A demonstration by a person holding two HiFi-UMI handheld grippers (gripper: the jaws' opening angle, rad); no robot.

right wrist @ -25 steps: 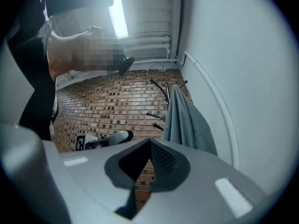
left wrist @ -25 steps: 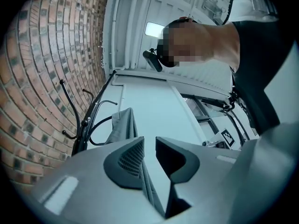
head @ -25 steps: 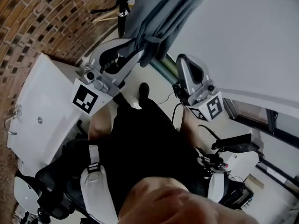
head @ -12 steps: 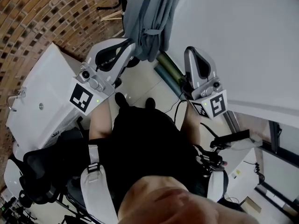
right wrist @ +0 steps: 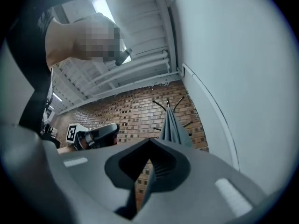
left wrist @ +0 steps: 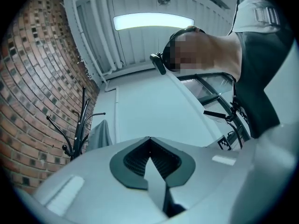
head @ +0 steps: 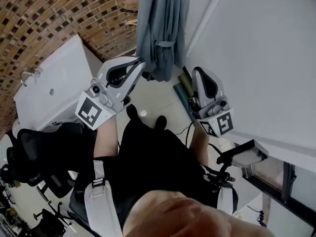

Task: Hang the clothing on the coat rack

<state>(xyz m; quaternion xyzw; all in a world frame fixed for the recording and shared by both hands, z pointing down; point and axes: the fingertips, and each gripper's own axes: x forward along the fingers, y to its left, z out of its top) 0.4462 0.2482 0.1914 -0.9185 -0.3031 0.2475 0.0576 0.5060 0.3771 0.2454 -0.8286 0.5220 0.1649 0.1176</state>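
A long grey garment (head: 160,28) hangs from the black coat rack (head: 129,11) against the brick wall; it also shows as the garment (left wrist: 99,134) on the rack (left wrist: 79,120) in the left gripper view, and as the garment (right wrist: 173,127) in the right gripper view. My left gripper (head: 139,63) is just below and left of the garment's hem, apart from it, shut and empty. My right gripper (head: 196,73) is to the lower right of the garment, also shut with nothing in it. Each gripper view shows its own jaws closed together: left (left wrist: 149,138), right (right wrist: 149,140).
A white cabinet with a tap (head: 54,90) stands at the left under the brick wall (head: 64,14). A black office chair (head: 34,157) is at lower left. Rolled green mats (head: 182,88) lie along the white wall (head: 256,58). A stand with a tray (head: 242,154) is at right.
My left gripper was up against the grey garment's lower part; it has drawn back down and to the left, clear of it. The garment now hangs free. The right gripper stays shut.
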